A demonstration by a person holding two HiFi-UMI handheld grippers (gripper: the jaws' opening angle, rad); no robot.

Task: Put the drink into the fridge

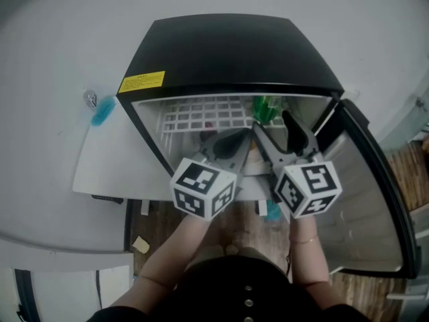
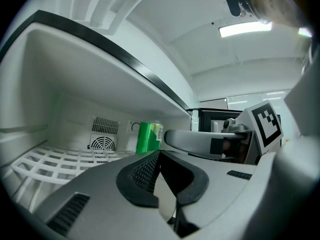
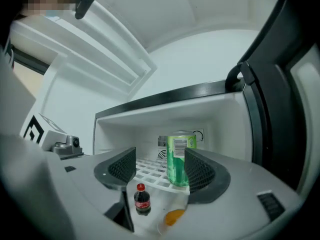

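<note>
A green drink can (image 3: 179, 160) stands upright on the white wire shelf (image 3: 150, 171) inside the small black fridge (image 1: 228, 49), toward its right side. My right gripper (image 3: 160, 166) is open. The can shows between its jaw tips, close by the right pad (image 3: 200, 171) and well apart from the left one. From the head view the can (image 1: 267, 106) sits just beyond that gripper (image 1: 270, 121). My left gripper (image 2: 159, 184) is shut on nothing, held at the fridge mouth (image 1: 231, 145) left of the can (image 2: 148, 137).
The fridge door (image 1: 375, 200) hangs open to the right. Below the shelf lie a small cola bottle (image 3: 141, 199) and an orange thing (image 3: 173, 217). A fan grille (image 2: 102, 143) is on the back wall. A blue object (image 1: 102, 113) lies on the white top left of the fridge.
</note>
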